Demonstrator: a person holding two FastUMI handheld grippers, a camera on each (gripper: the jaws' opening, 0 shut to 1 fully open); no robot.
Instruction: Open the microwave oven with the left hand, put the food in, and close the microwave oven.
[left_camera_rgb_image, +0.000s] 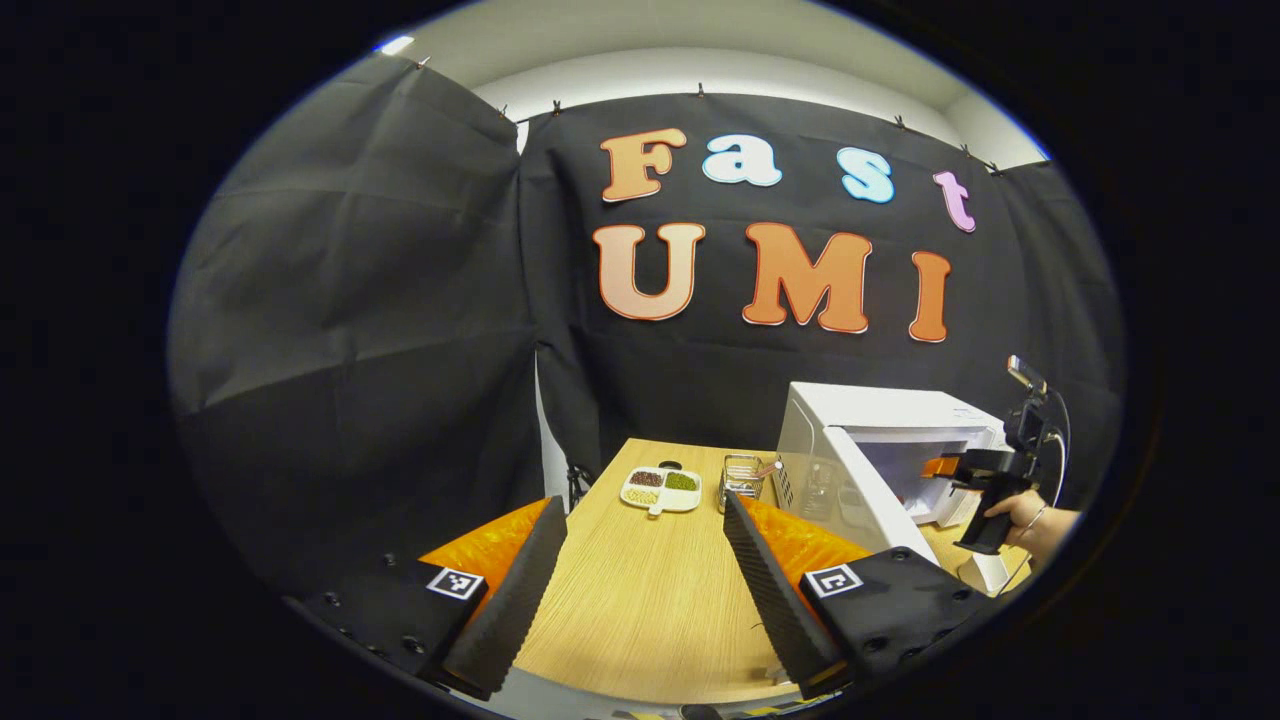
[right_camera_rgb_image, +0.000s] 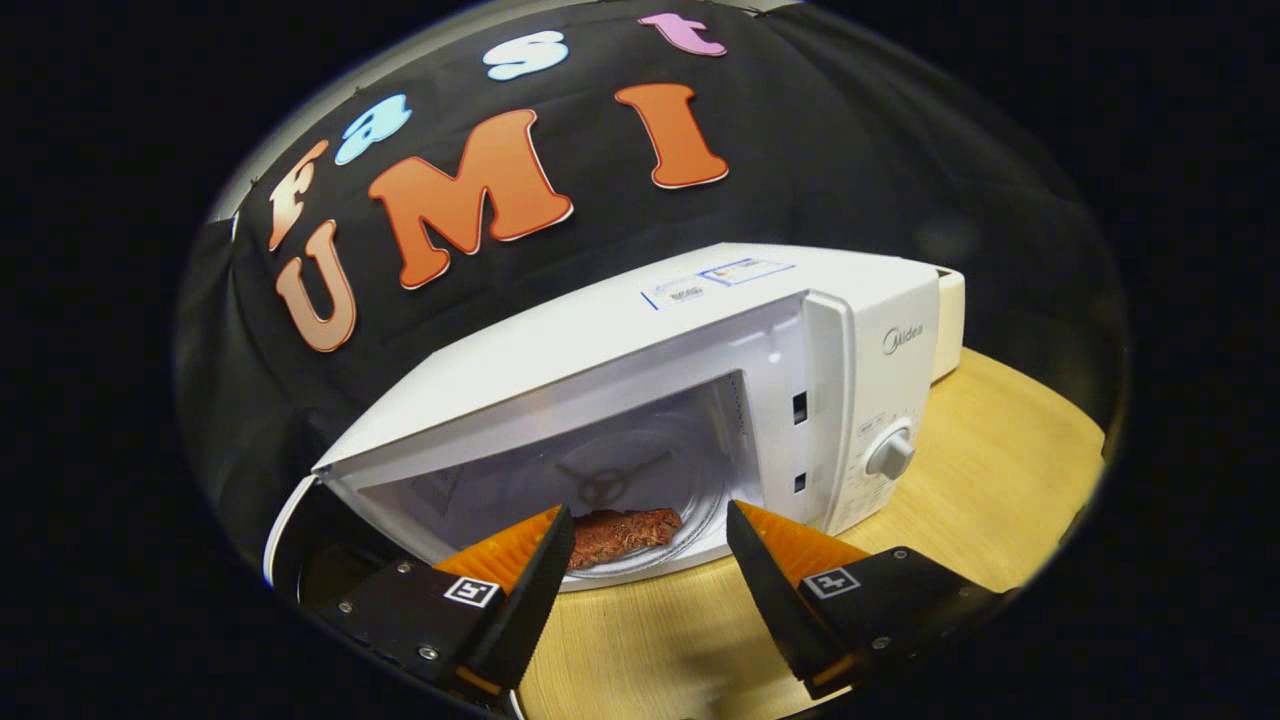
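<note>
The white microwave oven (right_camera_rgb_image: 720, 320) stands on the wooden table (right_camera_rgb_image: 1000, 480) with its door (left_camera_rgb_image: 850, 480) swung open. A reddish-brown piece of food (right_camera_rgb_image: 625, 532) lies on the glass turntable inside the cavity. My right gripper (right_camera_rgb_image: 645, 590) is open just in front of the cavity, fingers apart and holding nothing. In the left gripper view the microwave (left_camera_rgb_image: 880, 420) is at the right, and the right gripper (left_camera_rgb_image: 965, 470) with a hand (left_camera_rgb_image: 1030, 520) on it is at the oven's mouth. My left gripper (left_camera_rgb_image: 640, 590) is open over the table, back from the door.
A white divided dish (left_camera_rgb_image: 661, 488) with beans and a small clear container (left_camera_rgb_image: 741, 478) stand at the table's far end, left of the microwave. Black cloth walls close the booth behind and to the left. The control knob (right_camera_rgb_image: 889, 452) is on the oven's right panel.
</note>
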